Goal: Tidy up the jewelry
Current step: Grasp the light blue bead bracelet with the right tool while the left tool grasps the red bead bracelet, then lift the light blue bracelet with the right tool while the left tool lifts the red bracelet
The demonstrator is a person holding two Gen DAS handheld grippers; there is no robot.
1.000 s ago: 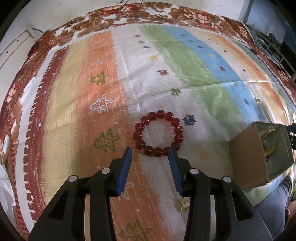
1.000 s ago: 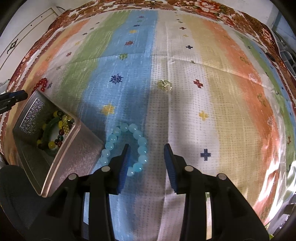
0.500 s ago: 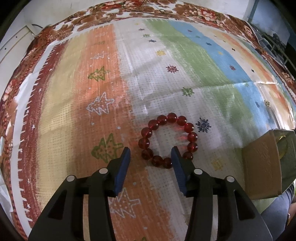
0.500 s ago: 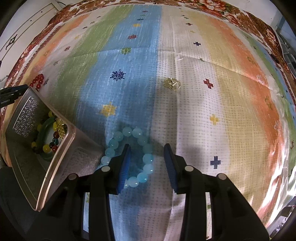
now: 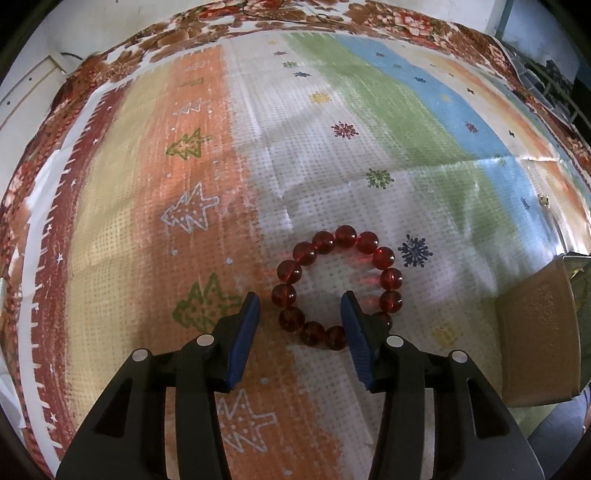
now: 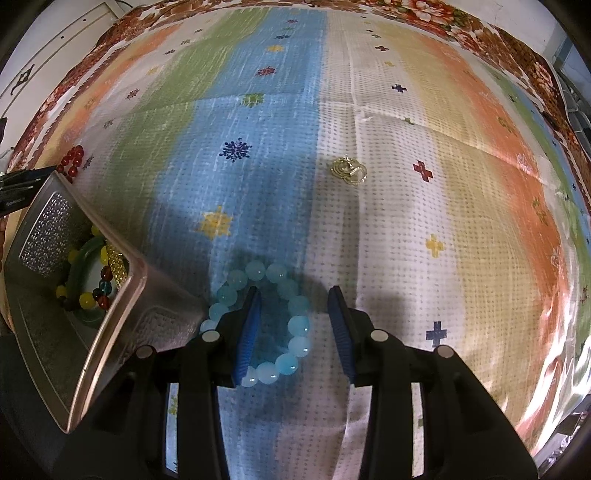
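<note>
A dark red bead bracelet [image 5: 334,286] lies flat on the striped cloth. My left gripper [image 5: 300,308] is open, with the bracelet's left and near beads between its blue pads. A light blue bead bracelet [image 6: 271,317] lies on the cloth beside a metal box [image 6: 122,325]. My right gripper [image 6: 293,310] is open; its left pad is inside the ring and the ring's right beads lie between the pads. The box holds a green bangle and mixed beads [image 6: 88,280]. It also shows in the left wrist view [image 5: 535,332].
A small gold ring cluster [image 6: 349,170] lies on the cloth beyond the blue bracelet. The red bracelet shows partly at the far left of the right wrist view [image 6: 72,160]. The cloth's floral border [image 5: 295,18] runs along the far edge.
Both grippers have moved forward and lower over their bracelets. The red beads now sit between the left pads; the blue ring's right side now sits between the right pads.
</note>
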